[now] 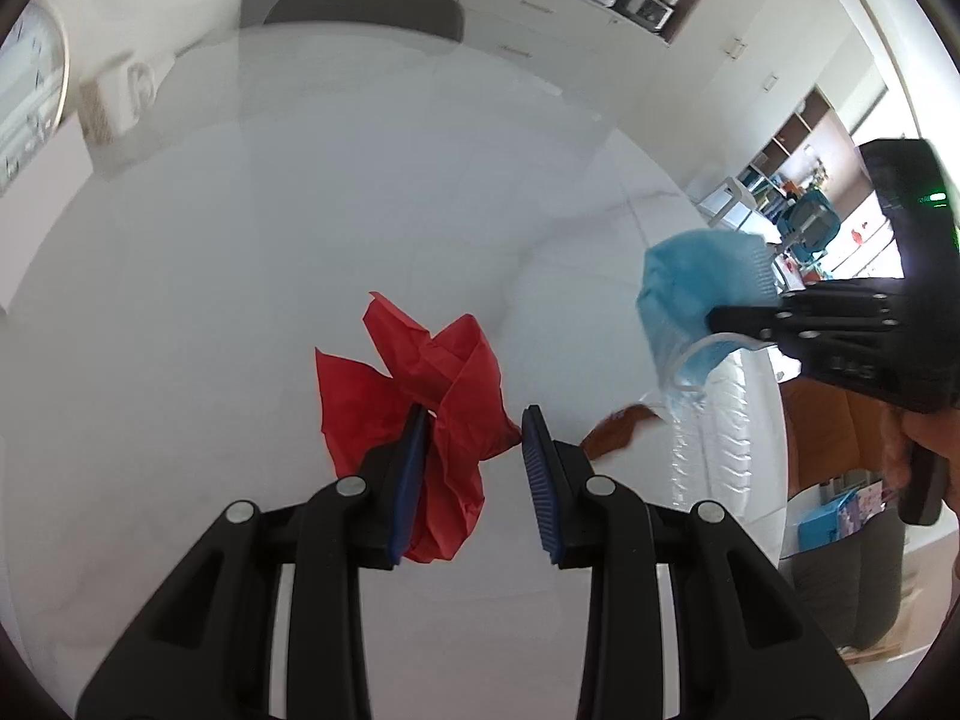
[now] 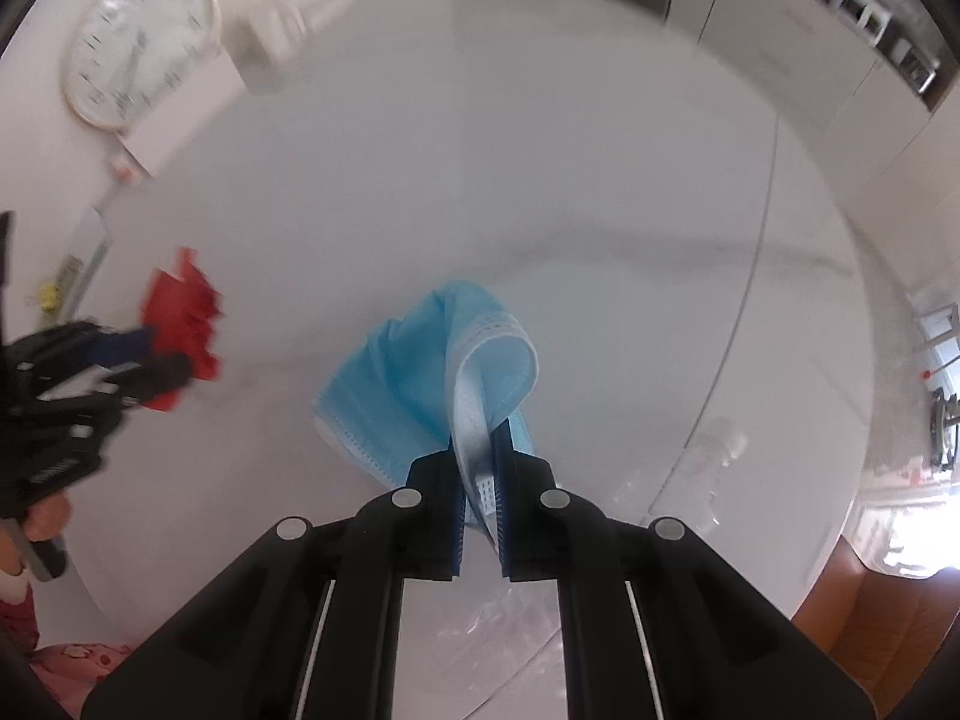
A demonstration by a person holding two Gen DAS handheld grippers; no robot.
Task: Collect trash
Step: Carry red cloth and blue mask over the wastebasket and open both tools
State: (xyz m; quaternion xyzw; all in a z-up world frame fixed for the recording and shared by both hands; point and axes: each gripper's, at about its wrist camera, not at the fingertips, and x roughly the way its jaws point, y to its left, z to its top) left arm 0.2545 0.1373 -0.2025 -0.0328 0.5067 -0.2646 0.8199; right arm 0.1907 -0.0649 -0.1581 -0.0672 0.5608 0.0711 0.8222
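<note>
The left tongs (image 1: 474,420) hold a crumpled red sheet of paper (image 1: 420,384) above the white counter (image 1: 270,240). Their blue pads (image 1: 411,480) stand a little apart, and the paper bunches between them, pressed against the left pad and reaching the tip of the right one, so the grip looks like a loose pinch on the wad. The rest of the sheet fans out beyond the tips.

The right tongs (image 2: 480,462) are closed tight on a blue face mask (image 2: 420,384). A fold of the mask is squeezed between the two pads, and the rest hangs forward and to the left of the tips, clear of the counter as far as can be told. From the left wrist view the same mask dangles from the right tongs at the right side, with its white ear loop (image 1: 696,360) hanging below.

Near the counter's right edge lie a clear plastic bottle (image 2: 696,468) and a brown scrap (image 1: 618,426), both on the surface. A round white clock (image 2: 138,48) leans at the far left of the counter. A grey chair back (image 1: 366,12) stands behind the counter's far edge. The person's hand (image 2: 45,516) grips the handle of the left tongs at the left border of the right wrist view.
</note>
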